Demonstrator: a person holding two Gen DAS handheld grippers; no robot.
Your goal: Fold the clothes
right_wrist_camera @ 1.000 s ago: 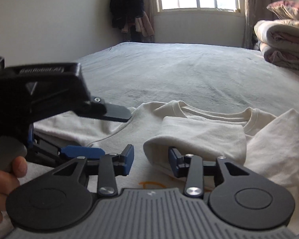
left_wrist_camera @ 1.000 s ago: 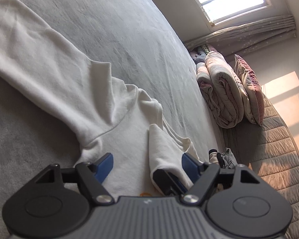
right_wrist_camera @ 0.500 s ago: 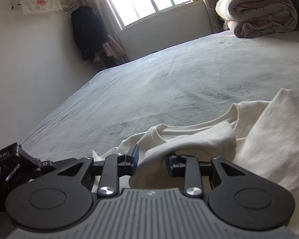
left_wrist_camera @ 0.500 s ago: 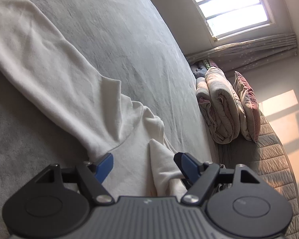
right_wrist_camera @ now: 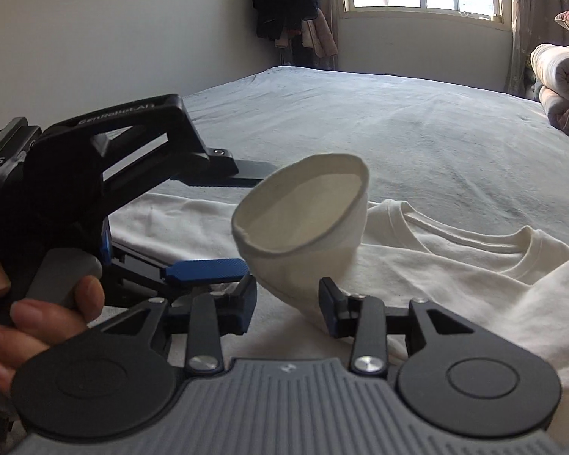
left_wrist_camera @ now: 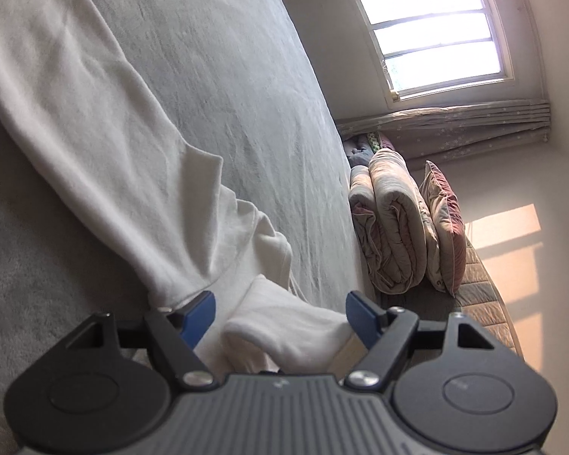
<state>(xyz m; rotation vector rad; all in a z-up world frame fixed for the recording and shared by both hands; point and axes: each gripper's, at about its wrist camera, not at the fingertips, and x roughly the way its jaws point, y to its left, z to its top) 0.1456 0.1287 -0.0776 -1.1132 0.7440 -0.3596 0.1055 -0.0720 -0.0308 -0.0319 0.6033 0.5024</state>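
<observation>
Cream long-sleeve top point(right_wrist_camera: 455, 265) lies on the grey bedspread point(right_wrist_camera: 398, 132), neckline visible right of centre in the right wrist view.

Change over the last second: the sleeve cuff point(right_wrist_camera: 303, 212) was lying flat on the chest, and now it is lifted and standing up, its opening facing the right camera at frame centre. Sleeve fabric runs down from the cuff into the gap of the right gripper point(right_wrist_camera: 288, 299). The jaws look only partly closed, with cloth between them. I can't confirm a firm pinch, since the contact is hidden behind the cloth.

Left gripper point(left_wrist_camera: 280, 314): jaws wide apart, blue pads clear on both sides. The folded sleeve end point(left_wrist_camera: 284, 330) bulges up between them in the lower centre of the left view, not clamped. The other long sleeve point(left_wrist_camera: 76, 113) stretches to the upper left of that frame and lies flat. In the right view the left gripper sits at left, held by the person's hand point(right_wrist_camera: 38, 311), with one finger above the cloth and one below.

My read: the sleeve is mid-reposition and coming off the body panel, either to be re-laid across the chest or handed to the left gripper. The fold isn't settled, and the top is far from a compact stack. Risk: loose cloth slipping out if the right jaws aren't actually biting.

Rolled duvet point(left_wrist_camera: 390, 227) and pillow point(left_wrist_camera: 444, 227) at right, out of the way.
</observation>
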